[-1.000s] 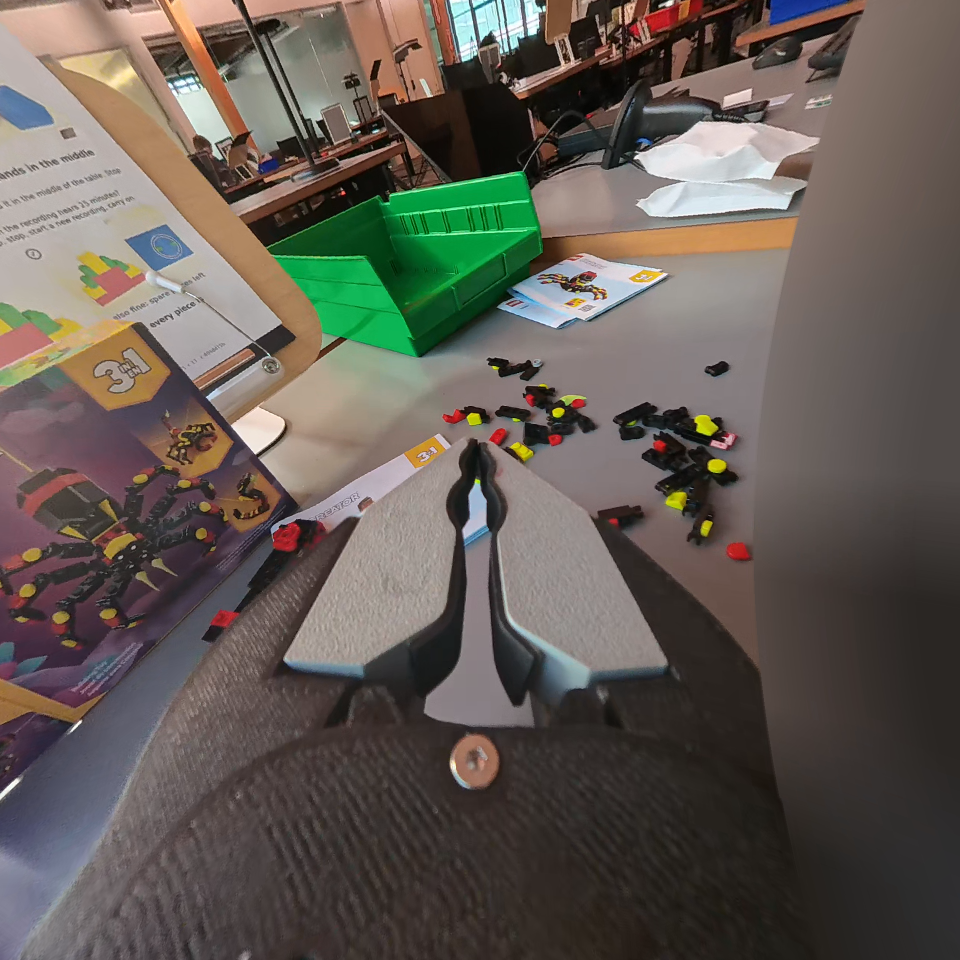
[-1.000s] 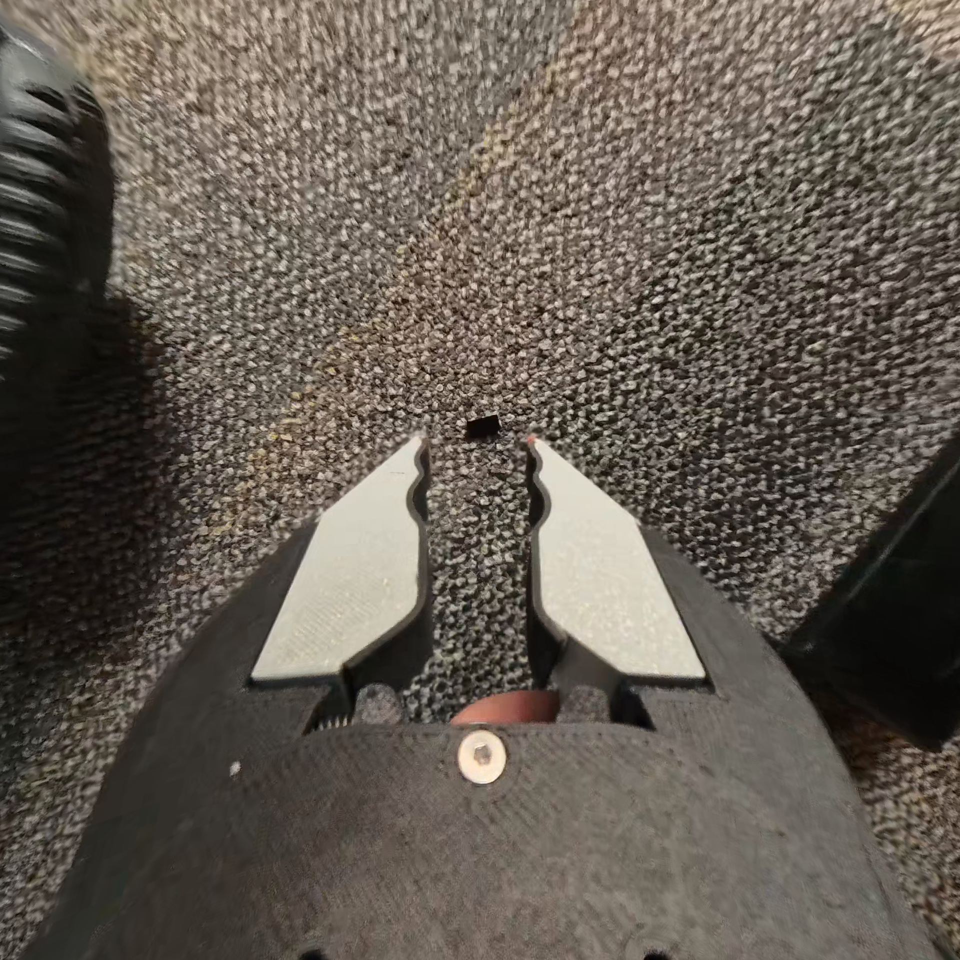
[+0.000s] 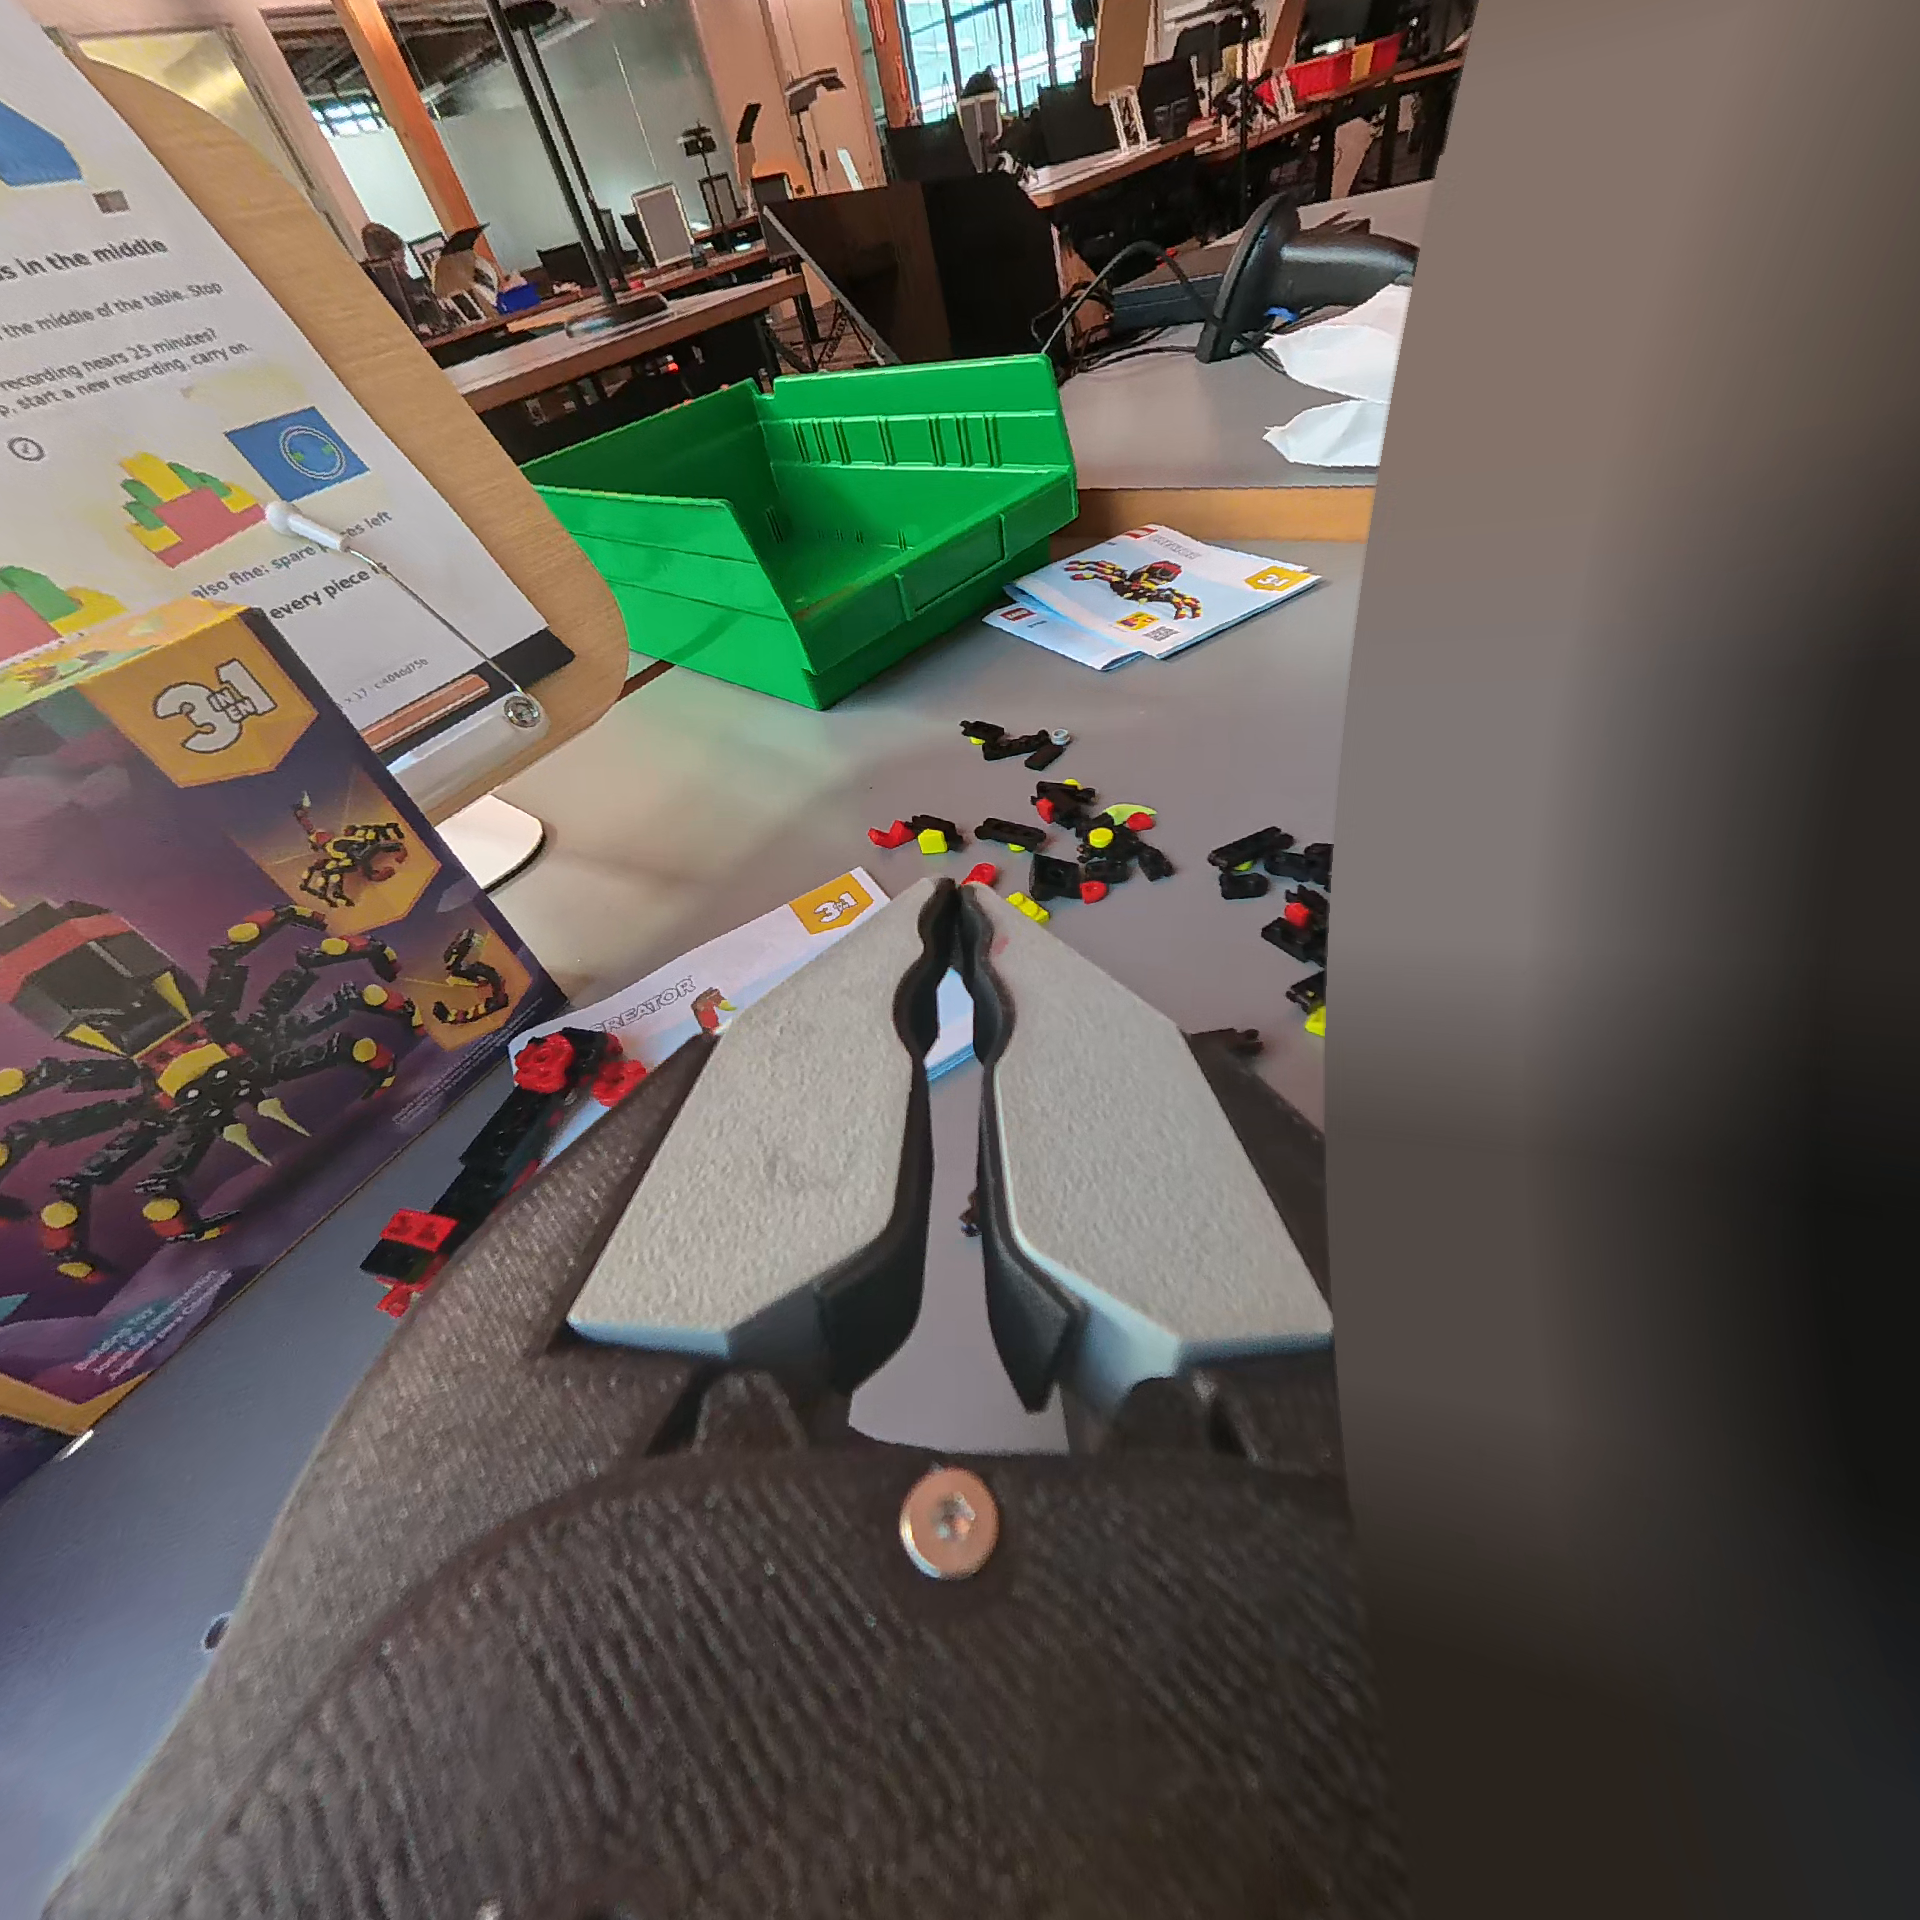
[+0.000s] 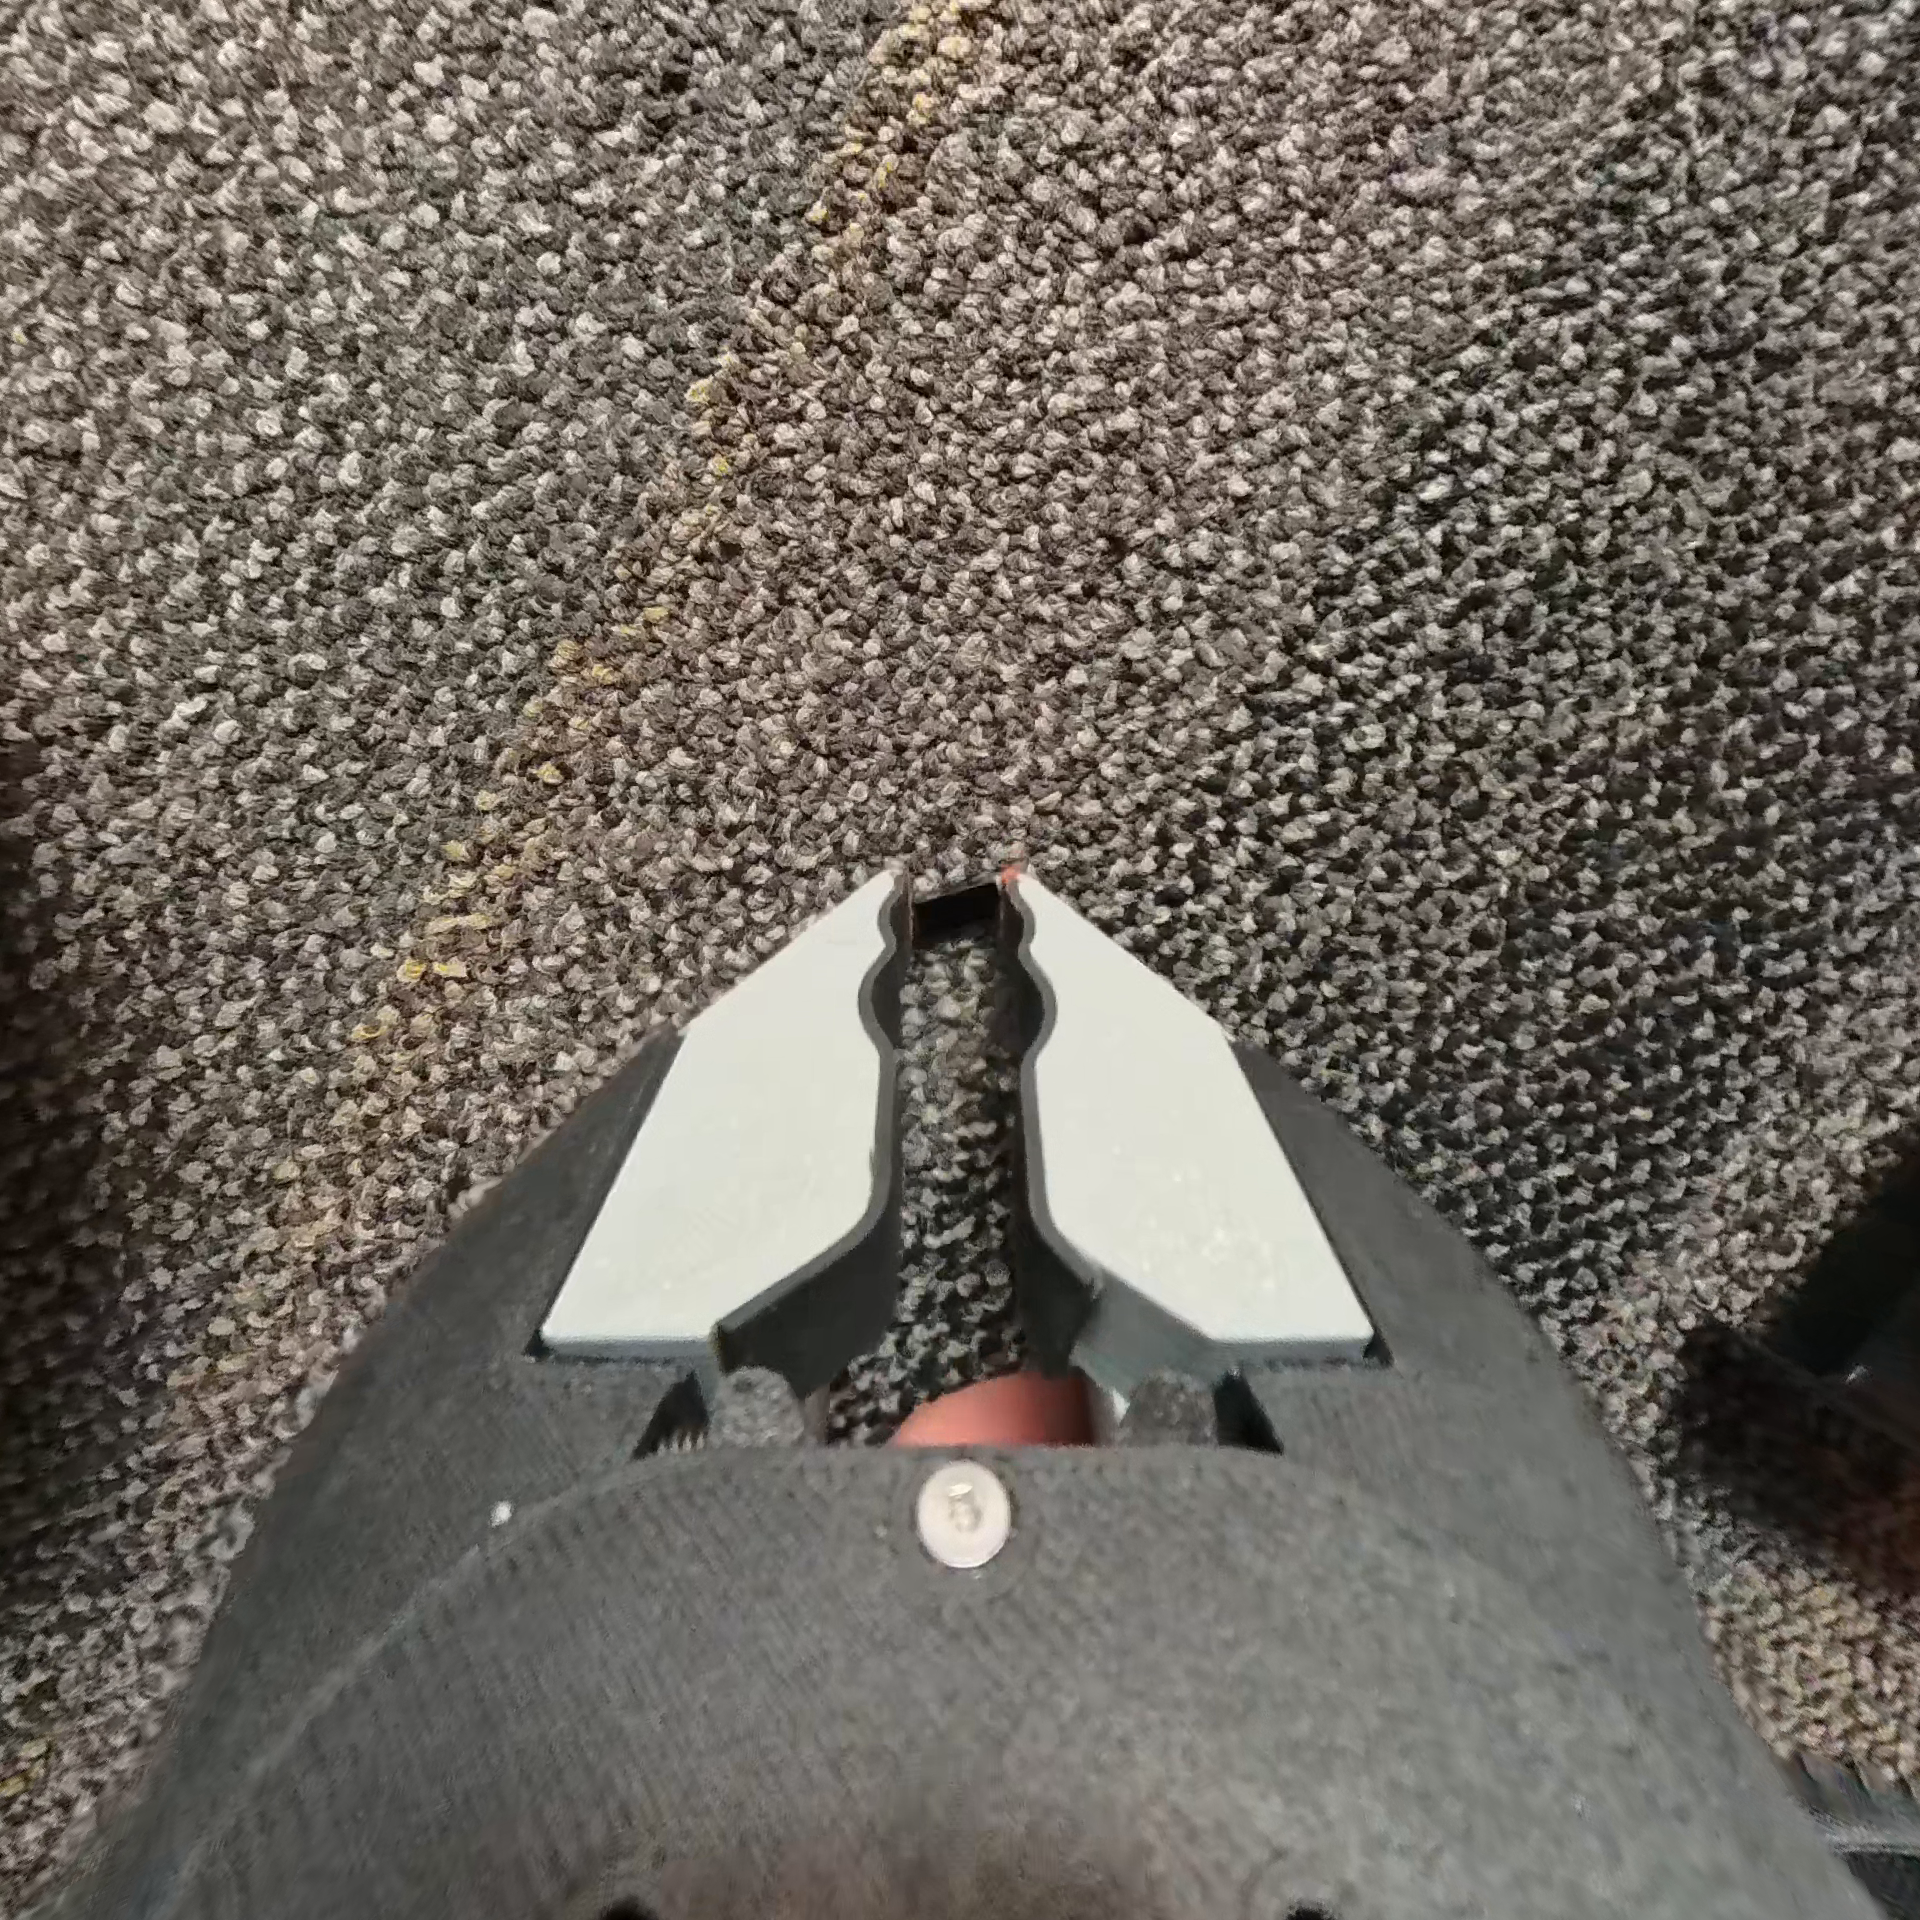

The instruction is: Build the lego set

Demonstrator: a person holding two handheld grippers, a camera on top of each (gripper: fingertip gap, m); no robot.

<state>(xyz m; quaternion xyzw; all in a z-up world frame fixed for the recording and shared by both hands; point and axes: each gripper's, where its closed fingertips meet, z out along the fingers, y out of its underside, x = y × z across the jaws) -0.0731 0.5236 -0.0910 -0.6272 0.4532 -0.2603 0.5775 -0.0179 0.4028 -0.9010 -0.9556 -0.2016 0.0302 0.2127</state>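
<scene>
While the build waits on the grey table (image 3: 727, 790), the right gripper (image 4: 958, 896) points straight down at speckled carpet (image 4: 1143, 416), its fingertips set on either side of a small black Lego piece (image 4: 954, 906) that evidently fell to the floor; the tips look to be touching its ends, though whether it is clamped or only bracketed I cannot tell. That reach, I judge, is a retrieval before assembly can go on. Up on the table, the set's purple box (image 3: 208, 1039) stands propped at the left, likely as a reference. Behind it, the green plastic bin (image 3: 831, 540) lies with nothing visible inside. Instruction booklets (image 3: 1153, 592) lie beside the bin. Loose black, red and yellow pieces (image 3: 1070, 842) are scattered in front, and a partly joined black-and-red section (image 3: 499, 1143) rests by the box. The left gripper (image 3: 954, 902) hovers over the table with fingertips pressed together, holding nothing.
</scene>
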